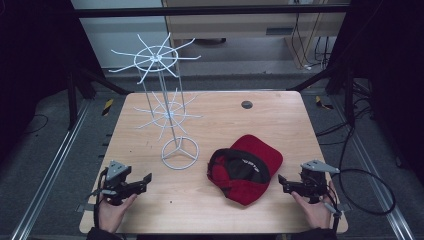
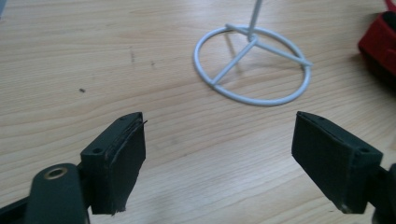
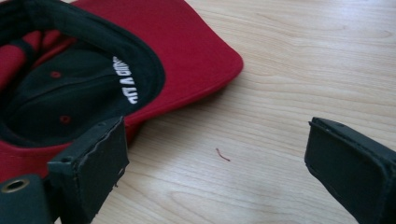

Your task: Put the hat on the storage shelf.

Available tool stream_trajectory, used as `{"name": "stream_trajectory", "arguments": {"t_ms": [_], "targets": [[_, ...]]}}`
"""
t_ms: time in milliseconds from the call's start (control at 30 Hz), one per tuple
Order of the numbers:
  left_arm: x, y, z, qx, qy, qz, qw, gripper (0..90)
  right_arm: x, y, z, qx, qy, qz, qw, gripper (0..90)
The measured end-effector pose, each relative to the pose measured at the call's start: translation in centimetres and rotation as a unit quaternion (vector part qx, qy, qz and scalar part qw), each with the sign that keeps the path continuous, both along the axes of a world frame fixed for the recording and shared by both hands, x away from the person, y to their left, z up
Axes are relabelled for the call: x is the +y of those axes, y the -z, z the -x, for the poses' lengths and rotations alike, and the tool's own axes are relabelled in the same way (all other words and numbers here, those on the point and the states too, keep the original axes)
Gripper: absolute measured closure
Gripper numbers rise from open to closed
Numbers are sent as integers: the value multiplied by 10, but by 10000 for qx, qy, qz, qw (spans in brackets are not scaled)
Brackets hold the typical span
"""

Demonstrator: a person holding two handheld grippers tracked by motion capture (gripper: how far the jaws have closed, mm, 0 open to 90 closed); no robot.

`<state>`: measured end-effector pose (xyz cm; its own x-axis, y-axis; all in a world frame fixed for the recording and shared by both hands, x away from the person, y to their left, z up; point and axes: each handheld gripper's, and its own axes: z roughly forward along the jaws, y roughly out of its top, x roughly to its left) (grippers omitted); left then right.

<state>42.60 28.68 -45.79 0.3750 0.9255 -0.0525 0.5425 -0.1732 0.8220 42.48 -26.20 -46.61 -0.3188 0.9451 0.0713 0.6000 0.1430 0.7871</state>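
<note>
A red cap [image 1: 245, 167] with a black lining lies upside down on the wooden table [image 1: 270, 120], right of centre. A white wire rack [image 1: 165, 100] with two tiers of spokes stands on a ring base [image 1: 179, 153] left of the cap. My left gripper [image 1: 145, 181] rests near the table's front left, open and empty, pointing toward the ring base [image 2: 252, 65]. At the front right sits my right gripper [image 1: 281, 181], open and empty, just right of the cap [image 3: 107, 60]. In the right gripper view its left jaw stands next to the cap's edge.
A small dark round disc [image 1: 246, 104] is set in the table near the back edge. Cables [image 1: 365, 185] trail over the floor to the right. A short red thread [image 3: 222, 154] lies on the wood between the right jaws.
</note>
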Motion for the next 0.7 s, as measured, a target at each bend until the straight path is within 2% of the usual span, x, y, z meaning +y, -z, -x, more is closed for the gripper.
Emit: {"name": "stream_trajectory", "arguments": {"t_ms": [167,333,433,600,700], "targets": [[-14,-4,6,-90,160,110,9998,221,6,-4,4,-108,-87,-37,9999,111],[-30,-7,9,-190,416,74,9989,281,8,-8,11,-258,-28,-150,9995,171],[-40,-10,8,-225,564,-8,9982,299,9,-11,15,-373,49,-114,9992,200],[-62,-18,6,-256,823,-53,9963,316,9,-11,16,-316,31,-10,9995,236],[-76,-20,5,-245,965,-59,9950,314,5,-11,15,-252,-12,-80,9997,242]]}}
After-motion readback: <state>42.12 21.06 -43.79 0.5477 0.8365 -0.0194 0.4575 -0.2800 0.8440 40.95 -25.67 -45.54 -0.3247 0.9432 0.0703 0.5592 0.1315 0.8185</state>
